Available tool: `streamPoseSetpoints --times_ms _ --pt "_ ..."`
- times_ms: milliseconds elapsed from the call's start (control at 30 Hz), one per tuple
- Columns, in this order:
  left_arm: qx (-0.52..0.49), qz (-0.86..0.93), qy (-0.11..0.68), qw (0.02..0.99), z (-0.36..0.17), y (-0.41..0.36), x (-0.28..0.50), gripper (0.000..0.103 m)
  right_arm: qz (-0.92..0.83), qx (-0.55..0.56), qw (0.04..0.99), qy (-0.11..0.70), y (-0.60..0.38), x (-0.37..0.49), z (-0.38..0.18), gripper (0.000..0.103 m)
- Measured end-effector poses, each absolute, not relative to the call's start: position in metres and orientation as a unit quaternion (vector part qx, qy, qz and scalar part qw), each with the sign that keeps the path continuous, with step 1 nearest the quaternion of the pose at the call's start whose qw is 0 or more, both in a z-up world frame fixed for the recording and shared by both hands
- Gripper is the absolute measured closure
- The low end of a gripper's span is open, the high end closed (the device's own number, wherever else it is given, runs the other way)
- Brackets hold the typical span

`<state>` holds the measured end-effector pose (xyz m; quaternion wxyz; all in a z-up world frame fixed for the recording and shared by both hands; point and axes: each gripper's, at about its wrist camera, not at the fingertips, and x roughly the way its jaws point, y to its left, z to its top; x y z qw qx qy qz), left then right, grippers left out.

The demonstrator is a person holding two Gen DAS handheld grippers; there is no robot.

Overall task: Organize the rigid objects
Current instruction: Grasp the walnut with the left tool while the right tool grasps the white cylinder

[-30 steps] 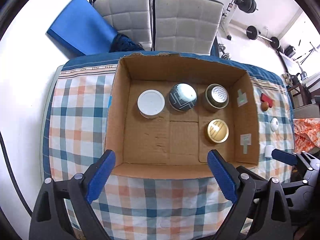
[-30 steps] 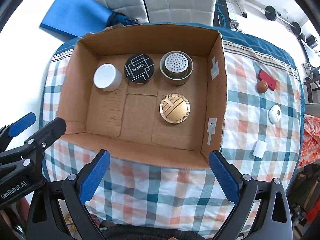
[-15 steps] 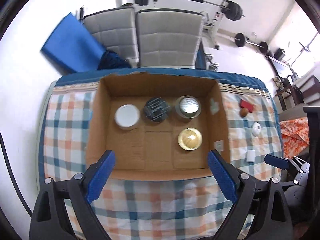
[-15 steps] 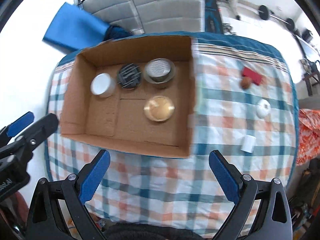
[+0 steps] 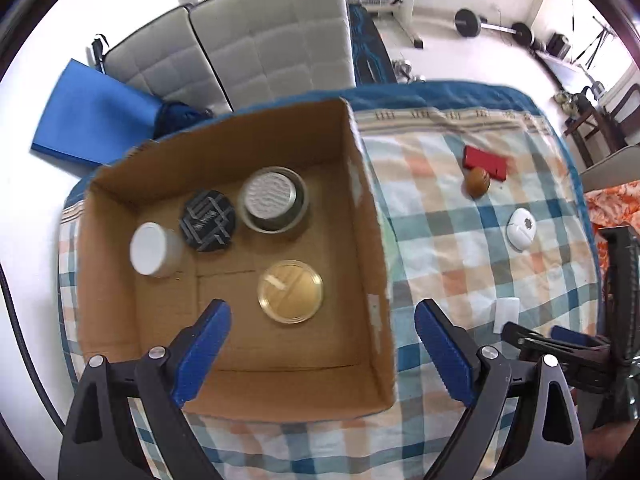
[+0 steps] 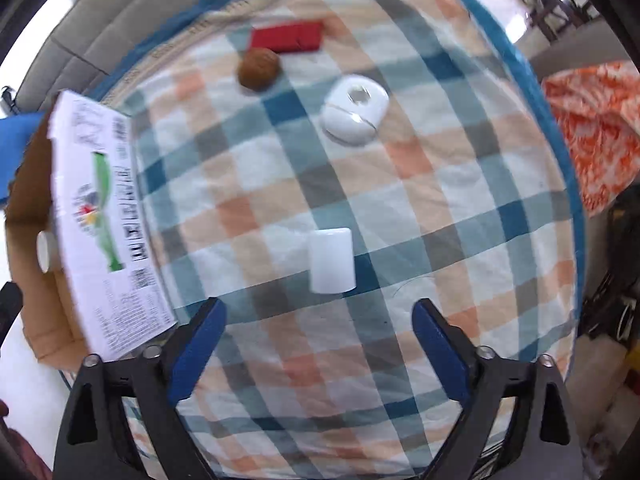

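A cardboard box (image 5: 362, 208) sits on the checked cloth and holds a white jar (image 5: 152, 249), a black patterned tin (image 5: 209, 220), a silver tin (image 5: 274, 199) and a gold lid (image 5: 290, 291). My left gripper (image 5: 322, 344) is open and empty above the box's near side. My right gripper (image 6: 318, 346) is open and empty just in front of a white cylinder (image 6: 331, 261) lying on the cloth. Beyond it lie a white round case (image 6: 355, 109), a brown nut (image 6: 258, 69) and a red block (image 6: 288, 36). The box's printed outer wall (image 6: 100, 216) is at the left of the right wrist view.
The table's checked cloth (image 6: 420, 220) ends in a blue border at the far and right edges. Grey cushioned seats (image 5: 256, 44) and a blue mat (image 5: 92, 116) lie behind the table. An orange patterned cloth (image 6: 592, 124) is off the right edge. My right gripper's tip (image 5: 560, 344) shows in the left wrist view.
My right gripper has swung right and down from over the box to close above the white cylinder. My left gripper has shifted right and nearer to the box.
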<state>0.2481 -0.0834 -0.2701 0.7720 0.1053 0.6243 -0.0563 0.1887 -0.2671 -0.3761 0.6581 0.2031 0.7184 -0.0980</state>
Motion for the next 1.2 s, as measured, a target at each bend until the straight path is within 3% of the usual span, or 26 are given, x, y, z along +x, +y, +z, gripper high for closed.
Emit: streamPoseSetpoints --times_ms 67,200,533,900,1000,1200 --pt "0.114 -0.056 0.630 0.767 -0.277 -0.095 0.251 0.009 -0.098 0.211 0.650 0.724 -0.271 0.192 -0.395 0.028" --pt "0.120 -0.059 0.631 0.764 -0.278 -0.117 0.258 0.009 -0.093 0.213 0.635 0.736 -0.275 0.199 -0.421 0.068" --pt "0.128 -0.105 0.632 0.757 -0.280 -0.190 0.306 0.009 -0.083 0.201 0.666 0.714 -0.332 0.219 -0.385 0.069" --pt "0.165 -0.148 0.682 0.696 -0.366 -0.260 0.360 0.009 -0.133 0.229 0.666 0.697 -0.430 0.259 -0.392 0.069" --pt "0.162 -0.153 0.706 0.672 -0.392 -0.267 0.368 0.017 -0.134 0.243 0.659 0.698 -0.444 0.264 -0.400 0.068" --pt "0.159 -0.158 0.722 0.654 -0.419 -0.284 0.378 0.044 -0.135 0.259 0.646 0.705 -0.440 0.267 -0.419 0.068"
